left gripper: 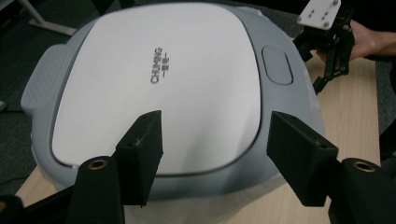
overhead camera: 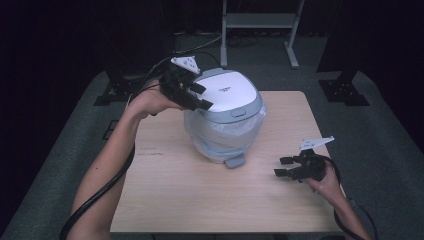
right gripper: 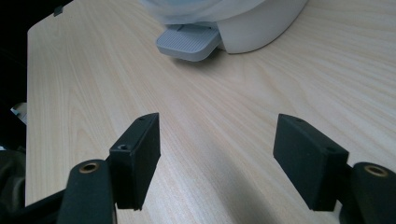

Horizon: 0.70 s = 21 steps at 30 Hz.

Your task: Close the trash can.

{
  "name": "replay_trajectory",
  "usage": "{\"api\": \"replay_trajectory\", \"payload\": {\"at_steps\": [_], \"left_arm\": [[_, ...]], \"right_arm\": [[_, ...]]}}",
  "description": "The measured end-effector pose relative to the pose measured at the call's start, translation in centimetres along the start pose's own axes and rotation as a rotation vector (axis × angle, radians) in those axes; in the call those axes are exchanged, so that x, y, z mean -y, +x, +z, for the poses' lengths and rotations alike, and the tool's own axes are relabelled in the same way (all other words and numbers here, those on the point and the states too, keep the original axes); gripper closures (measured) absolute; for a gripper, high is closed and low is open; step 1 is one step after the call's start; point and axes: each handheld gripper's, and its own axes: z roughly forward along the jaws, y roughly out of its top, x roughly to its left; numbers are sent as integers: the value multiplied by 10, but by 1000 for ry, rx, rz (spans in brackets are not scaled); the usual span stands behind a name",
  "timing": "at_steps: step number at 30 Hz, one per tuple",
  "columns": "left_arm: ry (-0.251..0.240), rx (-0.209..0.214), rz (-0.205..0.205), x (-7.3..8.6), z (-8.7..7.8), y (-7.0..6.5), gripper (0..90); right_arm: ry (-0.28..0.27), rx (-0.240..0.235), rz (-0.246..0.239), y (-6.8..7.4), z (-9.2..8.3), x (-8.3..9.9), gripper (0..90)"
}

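Note:
A small pedal bin stands at the middle back of the wooden table point(overhead camera: 200, 200). Its white and grey lid point(overhead camera: 227, 92) is down, and a clear plastic liner point(overhead camera: 225, 132) bulges out under it. The grey pedal point(overhead camera: 235, 161) points toward me. My left gripper point(overhead camera: 204, 97) hovers open at the lid's left edge. In the left gripper view the jaws of that gripper point(left gripper: 215, 149) stand wide over the lid point(left gripper: 159, 79), short of its grey push button point(left gripper: 277, 64). My right gripper point(overhead camera: 280, 167) is open low over the table, right of the pedal point(right gripper: 187, 43), with nothing between its jaws point(right gripper: 217, 158).
A metal frame point(overhead camera: 260, 20) stands on the grey floor behind the table. Dark stand feet point(overhead camera: 340, 90) sit at the back right and back left. The table's right edge point(overhead camera: 325, 165) runs close to my right hand. Bare tabletop lies in front of the bin.

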Motion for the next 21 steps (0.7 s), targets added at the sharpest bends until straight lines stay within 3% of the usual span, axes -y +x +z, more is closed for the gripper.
{"api": "replay_trajectory", "payload": {"at_steps": [21], "left_arm": [[-9, -49, -44, 44, -31, -11, 332]], "right_arm": [[8, 8, 2, -1, 1, 0, 303]]}}
